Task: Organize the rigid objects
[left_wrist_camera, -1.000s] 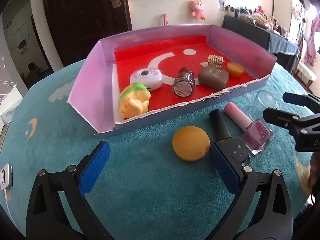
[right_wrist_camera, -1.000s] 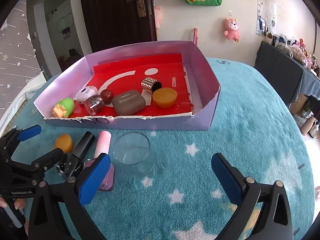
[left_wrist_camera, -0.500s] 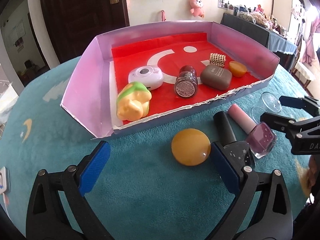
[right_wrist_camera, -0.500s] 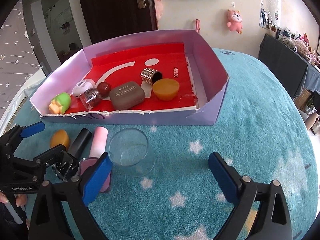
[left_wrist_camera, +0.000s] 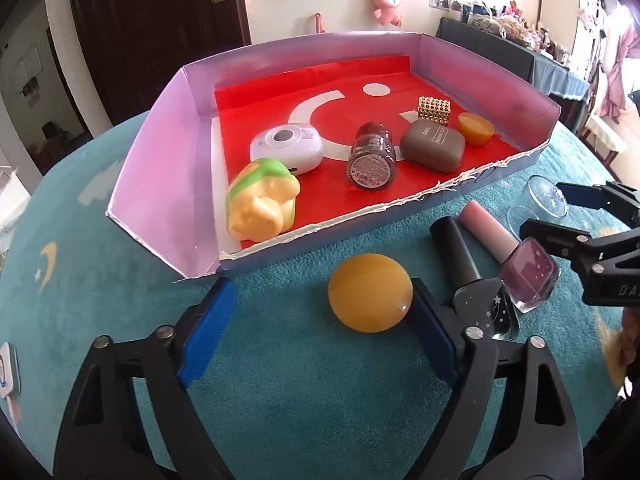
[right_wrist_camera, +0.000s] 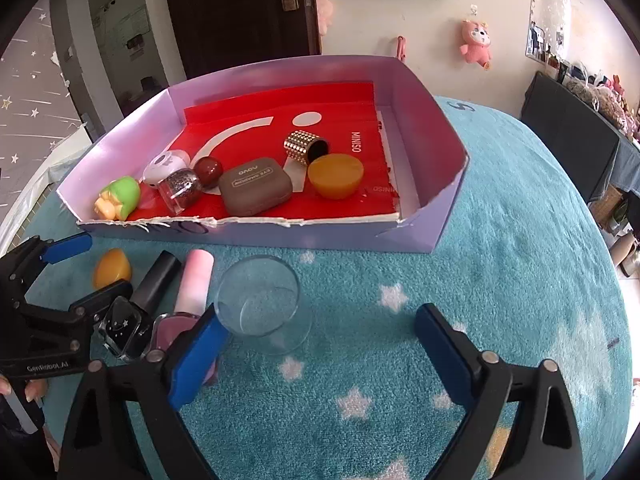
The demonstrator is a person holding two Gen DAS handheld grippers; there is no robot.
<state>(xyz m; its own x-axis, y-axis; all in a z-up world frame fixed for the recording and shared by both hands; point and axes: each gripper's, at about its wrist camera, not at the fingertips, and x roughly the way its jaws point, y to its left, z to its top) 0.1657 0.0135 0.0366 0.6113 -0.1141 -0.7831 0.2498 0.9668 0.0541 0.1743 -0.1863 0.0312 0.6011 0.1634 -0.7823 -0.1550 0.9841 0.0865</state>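
Note:
An orange round piece (left_wrist_camera: 370,293) lies on the teal cloth in front of the purple tray (left_wrist_camera: 160,168). My left gripper (left_wrist_camera: 322,334) is open and low, with the orange piece just inside its right finger. Beside it lie a black nail polish bottle (left_wrist_camera: 460,258) and a pink one (left_wrist_camera: 516,258). A clear glass cup (right_wrist_camera: 262,302) stands on the cloth. My right gripper (right_wrist_camera: 320,356) is open, with the cup just ahead of its left finger. The orange piece (right_wrist_camera: 111,268) and the left gripper (right_wrist_camera: 60,280) also show in the right wrist view.
The tray (right_wrist_camera: 420,236) has a red floor and holds a green and yellow toy (left_wrist_camera: 262,202), a white device (left_wrist_camera: 286,146), a glitter bottle (left_wrist_camera: 372,160), a brown case (left_wrist_camera: 432,146), a gold studded cylinder (right_wrist_camera: 306,148) and an orange cup (right_wrist_camera: 335,174).
My left gripper has moved forward and down, so the orange piece now lies between its fingers. My right gripper has closed in on the glass cup.

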